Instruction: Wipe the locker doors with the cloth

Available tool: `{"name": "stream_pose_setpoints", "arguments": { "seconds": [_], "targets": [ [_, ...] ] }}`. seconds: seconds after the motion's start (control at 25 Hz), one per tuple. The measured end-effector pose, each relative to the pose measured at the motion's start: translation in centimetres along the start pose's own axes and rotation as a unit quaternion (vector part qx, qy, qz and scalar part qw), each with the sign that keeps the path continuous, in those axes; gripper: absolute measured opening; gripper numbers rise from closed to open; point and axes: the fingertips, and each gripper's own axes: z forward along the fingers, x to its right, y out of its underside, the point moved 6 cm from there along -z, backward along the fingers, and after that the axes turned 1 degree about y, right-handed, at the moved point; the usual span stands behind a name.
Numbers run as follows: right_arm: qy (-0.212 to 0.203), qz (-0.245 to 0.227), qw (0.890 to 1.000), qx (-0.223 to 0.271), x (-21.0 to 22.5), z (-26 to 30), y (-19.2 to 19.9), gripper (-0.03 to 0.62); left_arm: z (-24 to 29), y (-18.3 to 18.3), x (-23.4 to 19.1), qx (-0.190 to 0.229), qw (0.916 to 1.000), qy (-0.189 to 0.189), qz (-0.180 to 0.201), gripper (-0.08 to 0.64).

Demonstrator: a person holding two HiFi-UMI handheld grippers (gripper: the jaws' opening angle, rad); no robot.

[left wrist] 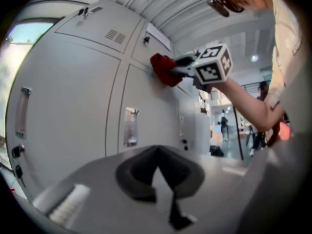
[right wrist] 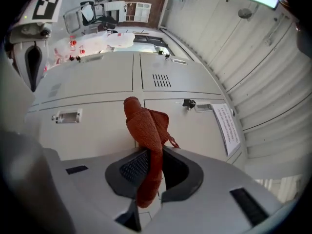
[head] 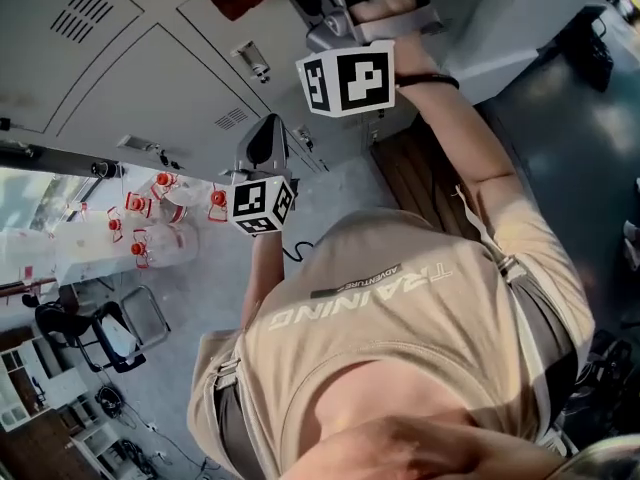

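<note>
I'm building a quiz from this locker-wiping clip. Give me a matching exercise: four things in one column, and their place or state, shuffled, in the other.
1. red woven cloth
2. left gripper
3. right gripper
4. white printed paper notice

A. stuck on a grey metal locker door
B. shut, nothing between its fingers
C. pinched by the right gripper
D. shut on the cloth

Pairs: 1-C, 2-B, 3-D, 4-A

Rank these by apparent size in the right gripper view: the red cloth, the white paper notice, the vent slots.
1. Red woven cloth: largest, though it is clamped in the right gripper right at the camera, so nearness inflates it.
2. White paper notice.
3. Black vent slots: smallest.
</note>
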Motion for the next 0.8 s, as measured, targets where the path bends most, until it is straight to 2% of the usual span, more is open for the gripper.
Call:
{"name": "stream_pose_setpoints", "arguments": {
  "seconds": [0.08, 0.2, 0.44, 0.64, 0.8],
  "targets": [
    [0.004, -0.010, 1.000, -0.005, 0.8, 1.2, 0.5, 0.064, 0.2, 0.0, 0.2, 0.000, 1.0000, -0.001, 0.000, 0.005],
    [-0.013, -0.008, 1.000, -0.006, 0.0, 2.3, 1.0, 0.064, 0.2, 0.0, 0.2, -0.002, 1.0000, -0.008, -0.002, 0.005],
    [-0.089, -0.006, 0.996, -0.009, -7.1, 2.3, 1.3, 0.057, 0.0, 0.9, -0.1, -0.015, 0.9996, -0.018, -0.013, 0.005],
    [-0.125, -0.001, 0.992, -0.012, -12.0, 1.3, 1.9, 0.052, -0.2, 2.3, -0.2, -0.033, 0.9988, -0.023, -0.027, 0.005],
    [-0.172, 0.007, 0.985, -0.028, -16.0, -0.2, 2.9, 0.048, -0.5, 3.5, -0.2, -0.049, 0.9979, -0.022, -0.034, 0.005]
  ]
}}
